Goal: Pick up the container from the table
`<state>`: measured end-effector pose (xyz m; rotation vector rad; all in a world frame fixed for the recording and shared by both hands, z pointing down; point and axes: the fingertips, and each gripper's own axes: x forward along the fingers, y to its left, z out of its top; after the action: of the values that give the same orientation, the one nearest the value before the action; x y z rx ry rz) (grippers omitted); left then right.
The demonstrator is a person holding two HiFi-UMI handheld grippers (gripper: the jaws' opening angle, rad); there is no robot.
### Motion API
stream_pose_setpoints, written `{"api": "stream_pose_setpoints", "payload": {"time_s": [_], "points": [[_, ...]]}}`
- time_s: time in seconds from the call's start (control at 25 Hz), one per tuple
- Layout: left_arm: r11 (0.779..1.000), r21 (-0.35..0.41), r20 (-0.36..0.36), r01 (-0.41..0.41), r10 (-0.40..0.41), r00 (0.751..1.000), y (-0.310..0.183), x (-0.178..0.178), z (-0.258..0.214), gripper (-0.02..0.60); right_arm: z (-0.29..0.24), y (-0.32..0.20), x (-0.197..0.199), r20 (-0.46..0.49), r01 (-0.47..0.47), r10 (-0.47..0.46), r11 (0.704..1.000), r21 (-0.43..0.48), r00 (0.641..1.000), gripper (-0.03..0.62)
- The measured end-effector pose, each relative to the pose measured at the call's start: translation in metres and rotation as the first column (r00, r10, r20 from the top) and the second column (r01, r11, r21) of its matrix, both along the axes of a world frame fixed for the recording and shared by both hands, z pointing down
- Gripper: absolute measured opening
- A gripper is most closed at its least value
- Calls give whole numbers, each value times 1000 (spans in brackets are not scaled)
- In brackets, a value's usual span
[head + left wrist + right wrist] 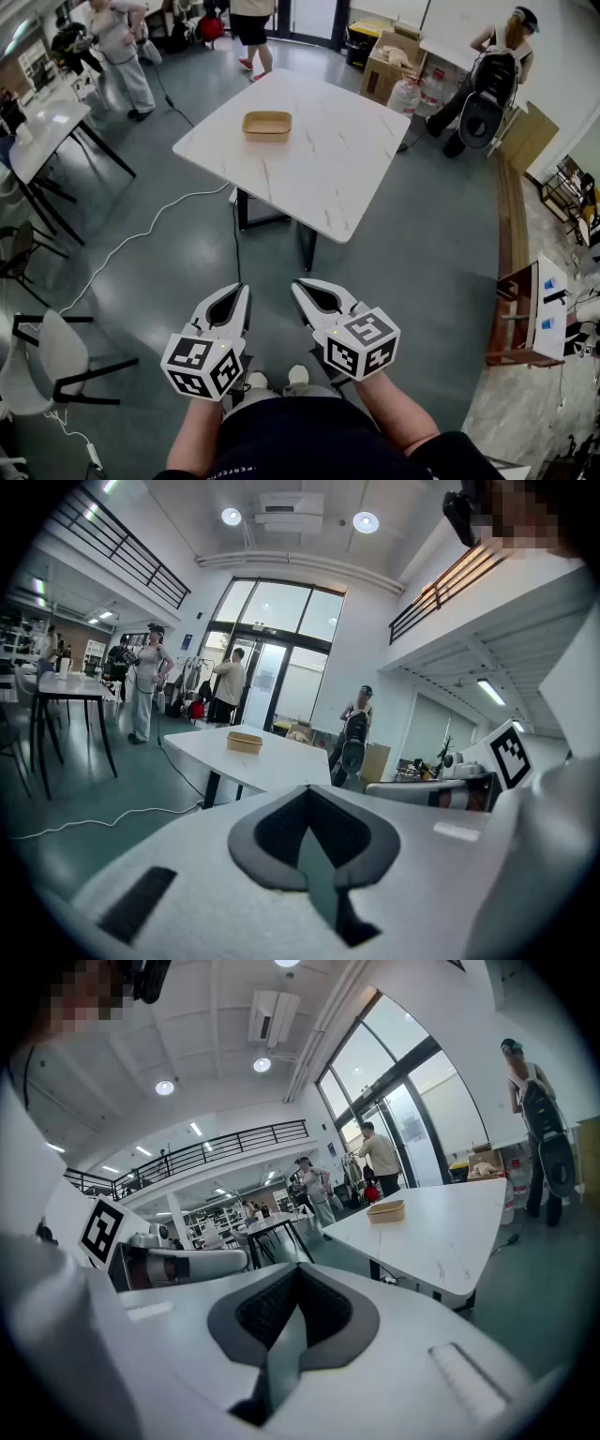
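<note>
A tan, shallow container [267,125] sits near the far left corner of a white marble-look table [328,178], well ahead of me. Both grippers hang low over the grey floor, far short of the table. My left gripper [243,292] has its jaws together with nothing between them, and so does my right gripper [301,287]. In the left gripper view the container [245,742] shows small on the table [281,769], beyond the left gripper [308,791]. In the right gripper view the container [386,1210] lies far past the right gripper [298,1271].
A white cable [141,234] runs across the floor left of the table. Chairs [56,361] and another table [42,131] stand at the left. Several people [122,47] stand at the back, one [492,66] by cardboard boxes [389,56]. A wooden shelf [534,314] is at the right.
</note>
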<state>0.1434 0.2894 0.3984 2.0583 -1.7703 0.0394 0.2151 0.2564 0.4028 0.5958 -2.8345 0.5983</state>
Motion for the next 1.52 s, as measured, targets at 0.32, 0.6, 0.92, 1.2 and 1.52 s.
{"api": "stream_pose_setpoints", "payload": {"time_s": [0.32, 0.6, 0.92, 1.2, 1.52], "points": [[1000, -15, -9, 14, -14, 1000, -11, 15, 9, -5, 11, -14, 18, -3, 3, -3, 1000, -23, 1000, 0], [1000, -21, -7, 22, -23, 1000, -17, 10, 11, -5, 11, -23, 16, 36, 1, 0, 999, -44, 999, 2], [1000, -15, -20, 1, -2, 1000, -42, -7, 17, -5, 15, -41, -1, 12, 0, 1, 999, -35, 1000, 2], [999, -22, -13, -35, 34, 999, -72, -44, 15, -5, 11, -74, -44, -5, -11, 11, 1000, -28, 1000, 2], [998, -30, -25, -48, 47, 999, -109, -103, 19, -5, 12, -111, -105, -23, -9, 8, 1000, -23, 1000, 2]]}}
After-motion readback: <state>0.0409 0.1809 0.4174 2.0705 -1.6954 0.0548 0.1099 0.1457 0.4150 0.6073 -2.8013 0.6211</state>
